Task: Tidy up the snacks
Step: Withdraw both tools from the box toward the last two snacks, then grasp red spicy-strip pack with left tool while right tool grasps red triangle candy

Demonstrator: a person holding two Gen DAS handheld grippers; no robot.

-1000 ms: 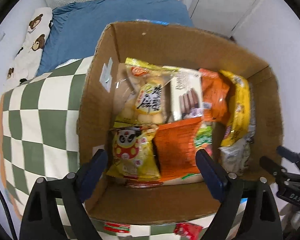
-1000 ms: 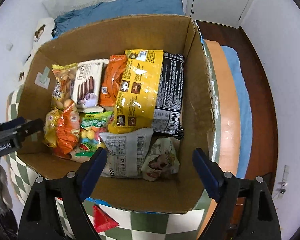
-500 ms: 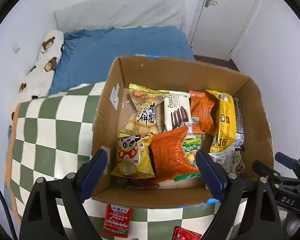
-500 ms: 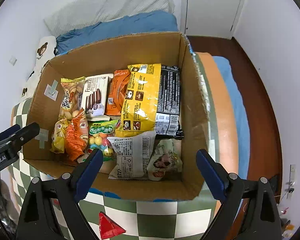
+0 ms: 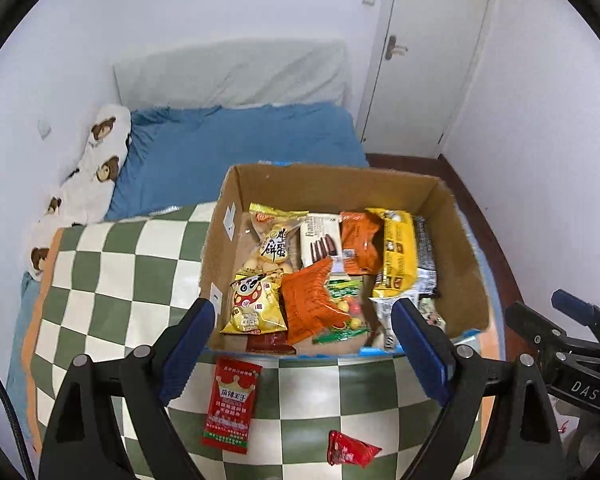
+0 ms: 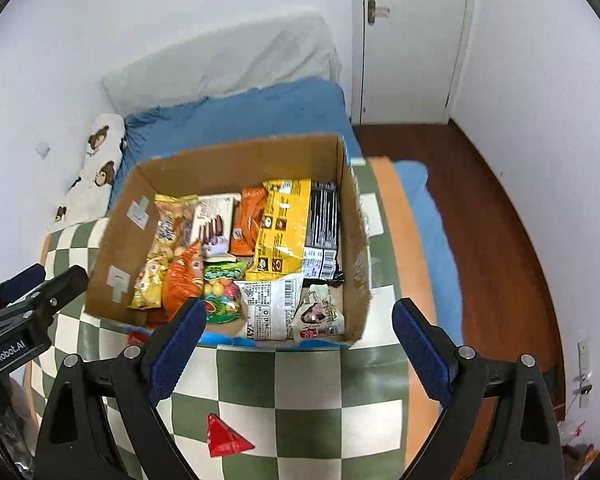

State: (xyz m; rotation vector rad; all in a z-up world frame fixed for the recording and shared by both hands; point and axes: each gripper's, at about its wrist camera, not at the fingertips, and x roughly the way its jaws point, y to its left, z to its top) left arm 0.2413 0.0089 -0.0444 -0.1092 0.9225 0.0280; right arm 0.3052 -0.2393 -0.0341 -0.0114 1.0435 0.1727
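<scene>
On the checkered blanket (image 5: 100,280), the left gripper (image 5: 302,344) hangs wide and empty. Between its fingers and the blanket's near edge lie a red sachet (image 5: 231,404) and a small red packet (image 5: 352,449). The box (image 6: 236,164), packed with snacks (image 6: 284,224), sits toward the blanket's right edge. The right gripper (image 6: 296,344) is wide, empty.
</scene>
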